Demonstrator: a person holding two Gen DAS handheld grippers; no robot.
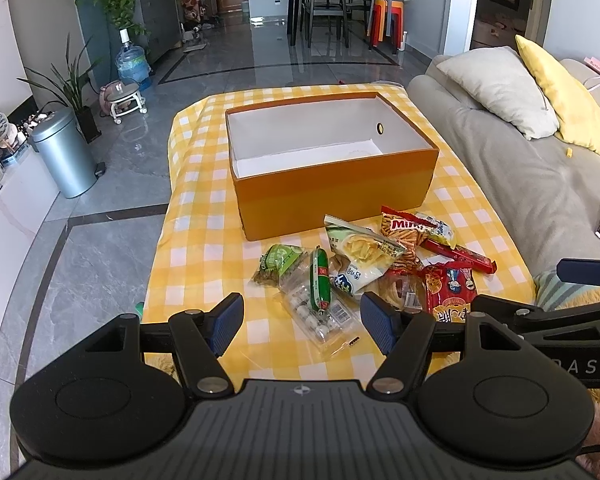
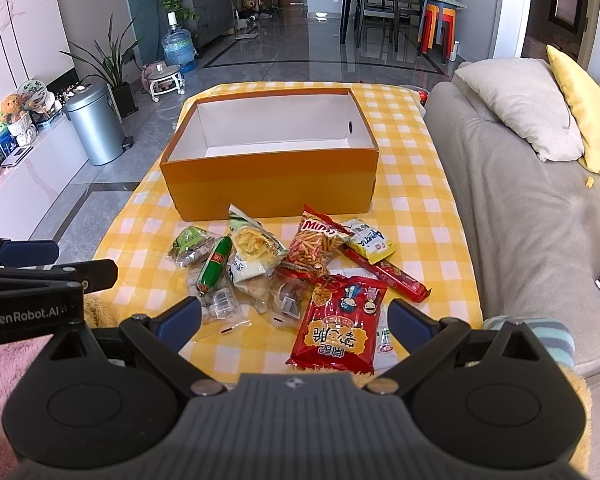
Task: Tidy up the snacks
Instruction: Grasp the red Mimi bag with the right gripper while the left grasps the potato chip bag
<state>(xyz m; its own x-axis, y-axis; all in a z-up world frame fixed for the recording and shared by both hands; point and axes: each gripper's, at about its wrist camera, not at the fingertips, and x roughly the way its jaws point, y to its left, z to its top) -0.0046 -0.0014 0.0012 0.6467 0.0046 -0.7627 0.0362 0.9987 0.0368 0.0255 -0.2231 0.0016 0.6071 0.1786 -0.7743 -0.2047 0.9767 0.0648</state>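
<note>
On the yellow checked tablecloth [image 2: 412, 184]: loose snacks lie heaped just in front of the orange box [image 2: 272, 184].
Box contents: the white inside shows nothing; every snack lies outside it.
Left gripper [image 1: 302, 322]: jaws spread wide, holding nothing, above the pile's near edge.
Right gripper [image 2: 296, 322]: jaws likewise apart and empty, above the red snack bag [image 2: 338, 330].
Handling, bags: the red bag and the Mimi stick bag [image 2: 320, 240] look light, puffy, crinkly and slippery, with contents likely to crush.
Where to grip: probably a sealed edge or corner, pinched gently.
Handling, green sausage [image 1: 319, 280]: firm and round; it may roll, so clamp across its middle.
</note>
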